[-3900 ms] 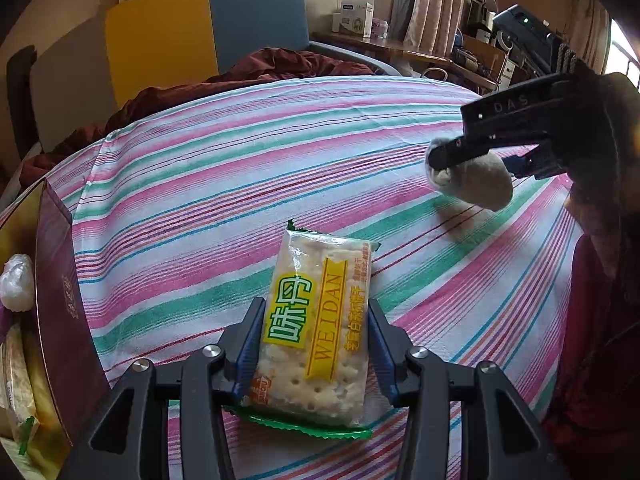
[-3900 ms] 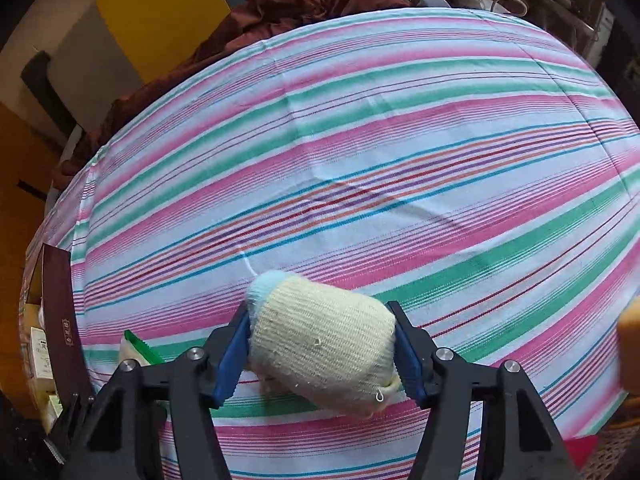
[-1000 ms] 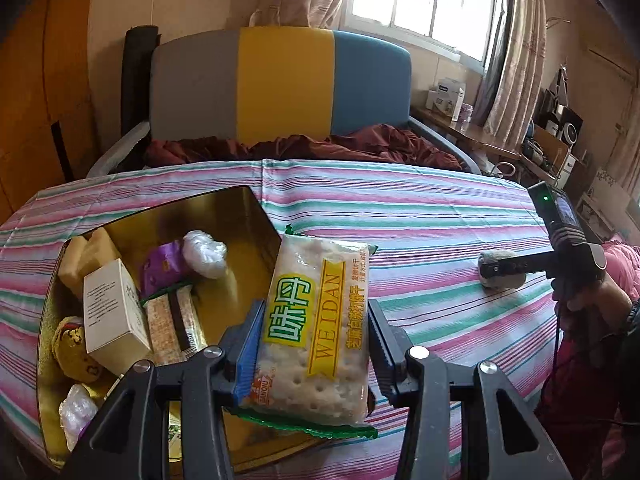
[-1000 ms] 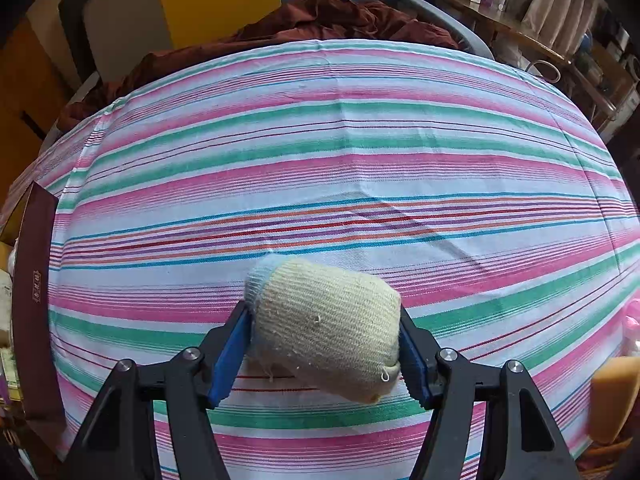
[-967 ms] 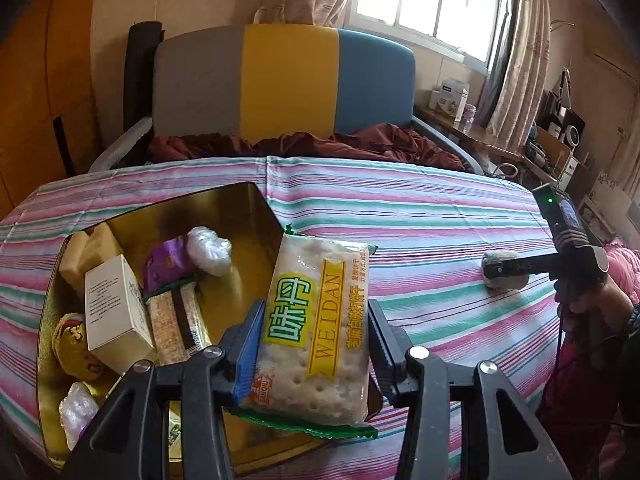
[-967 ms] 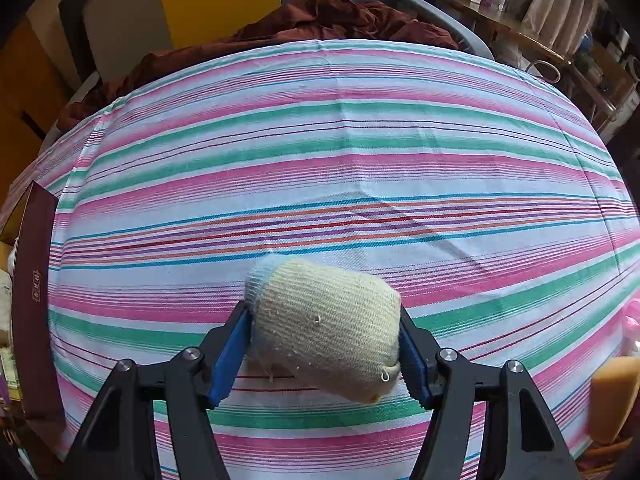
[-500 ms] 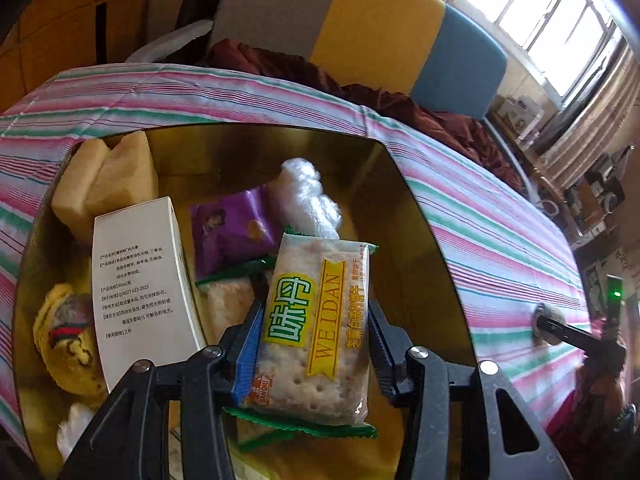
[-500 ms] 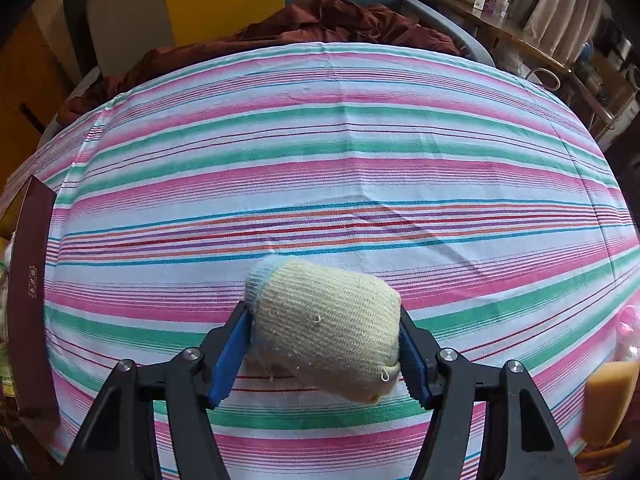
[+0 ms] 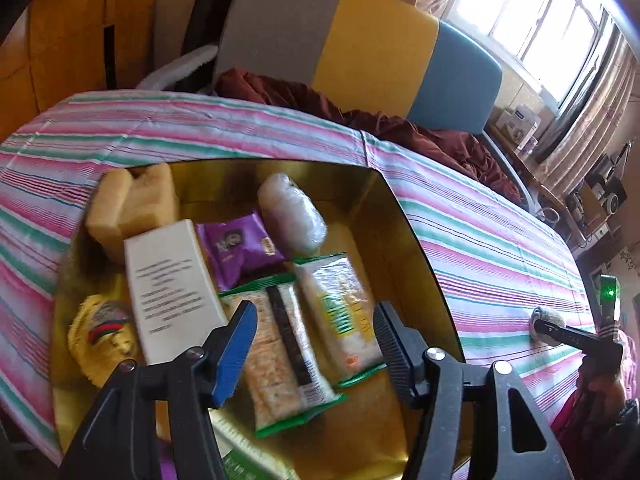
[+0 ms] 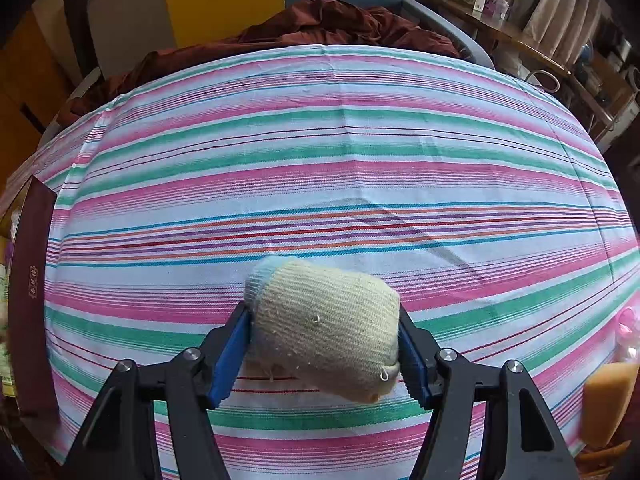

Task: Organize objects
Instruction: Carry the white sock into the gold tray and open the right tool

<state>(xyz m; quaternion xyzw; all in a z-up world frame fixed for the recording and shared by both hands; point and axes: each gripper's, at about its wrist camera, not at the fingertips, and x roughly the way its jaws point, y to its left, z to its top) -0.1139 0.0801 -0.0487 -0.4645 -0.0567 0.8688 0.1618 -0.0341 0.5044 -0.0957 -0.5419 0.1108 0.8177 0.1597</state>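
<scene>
So cracker packet (image 9: 340, 312) lies in box (image 9: 404, 224); our left gripper (image 9: 312, 344) gapes empty above box; our right gripper (image 10: 324, 344) clamps sock roll (image 10: 324, 324) right of box, unboxed.

Cracker packet (image 9: 340, 312): clear wrapper with green ends and a yellow-green label, lay flat in the gold box (image 9: 404, 240), near its right wall, long axis toward the far wall.
Second cracker packet (image 9: 280, 356): same kind, with a dark strip along it, lay just left of the first, touching it.
Purple snack pack (image 9: 240, 246): lay flat beyond both cracker packets.
White carton (image 9: 172, 280): printed face up, left of the cracker packets.
Clear plastic bundle (image 9: 292, 212): near the far wall.
Rolled sock (image 10: 324, 328): cream knit with a pale blue end, was held above the striped tablecloth (image 10: 320, 160), near its front edge.
</scene>
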